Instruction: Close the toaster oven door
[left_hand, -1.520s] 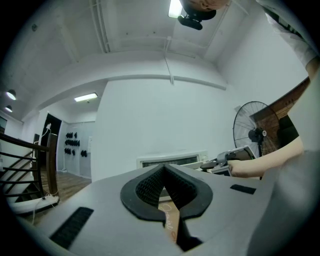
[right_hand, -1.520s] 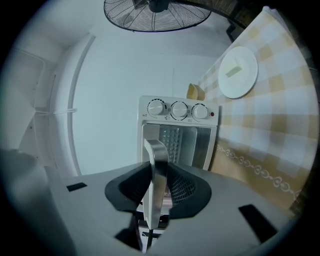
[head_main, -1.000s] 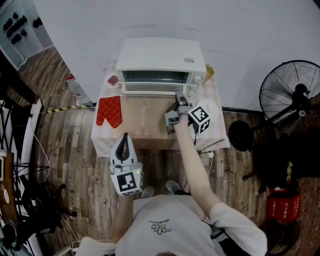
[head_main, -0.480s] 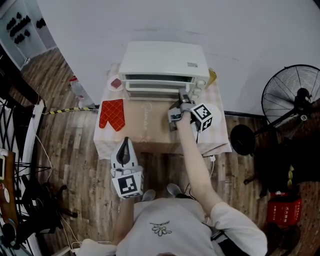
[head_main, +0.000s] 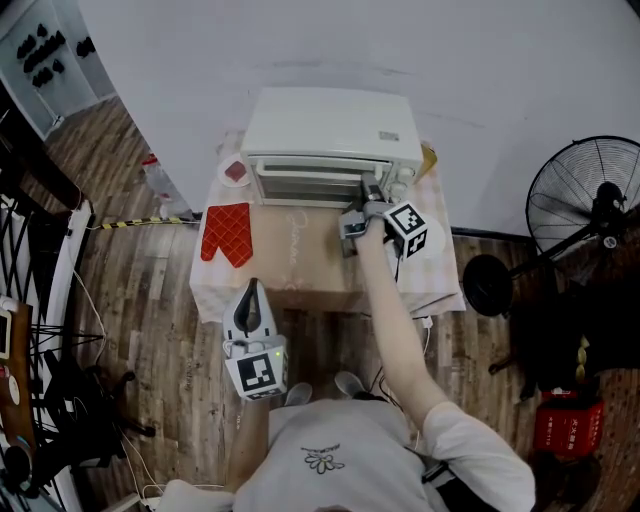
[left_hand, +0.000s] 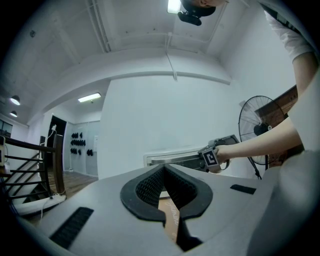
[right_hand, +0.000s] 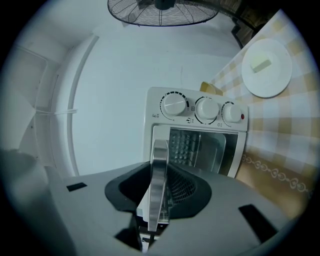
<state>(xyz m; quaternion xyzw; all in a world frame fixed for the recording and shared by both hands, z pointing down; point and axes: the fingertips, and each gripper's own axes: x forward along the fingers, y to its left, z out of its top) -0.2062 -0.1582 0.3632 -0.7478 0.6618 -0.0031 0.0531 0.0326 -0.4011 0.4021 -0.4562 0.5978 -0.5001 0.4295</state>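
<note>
The white toaster oven (head_main: 330, 125) stands at the back of the small table (head_main: 300, 265). Its glass door (head_main: 305, 185) is tilted up close to the oven front, with a gap still showing. My right gripper (head_main: 362, 205) is shut on the door's metal handle (right_hand: 160, 150) at its right end, just below the three knobs (right_hand: 207, 109). In the right gripper view the oven's inside shows past the handle. My left gripper (head_main: 250, 292) hangs shut and holds nothing, off the table's near edge and well away from the oven (left_hand: 172, 160).
A red oven mitt (head_main: 228, 232) lies on the table's left side, and a small dish (head_main: 236, 172) sits left of the oven. A white plate (right_hand: 266, 67) lies right of the oven. A standing fan (head_main: 590, 200) is on the floor to the right.
The right gripper has gone toward the oven with the handle in it, and the door has swung up from lying low to almost against the oven front. The left gripper has barely moved.
</note>
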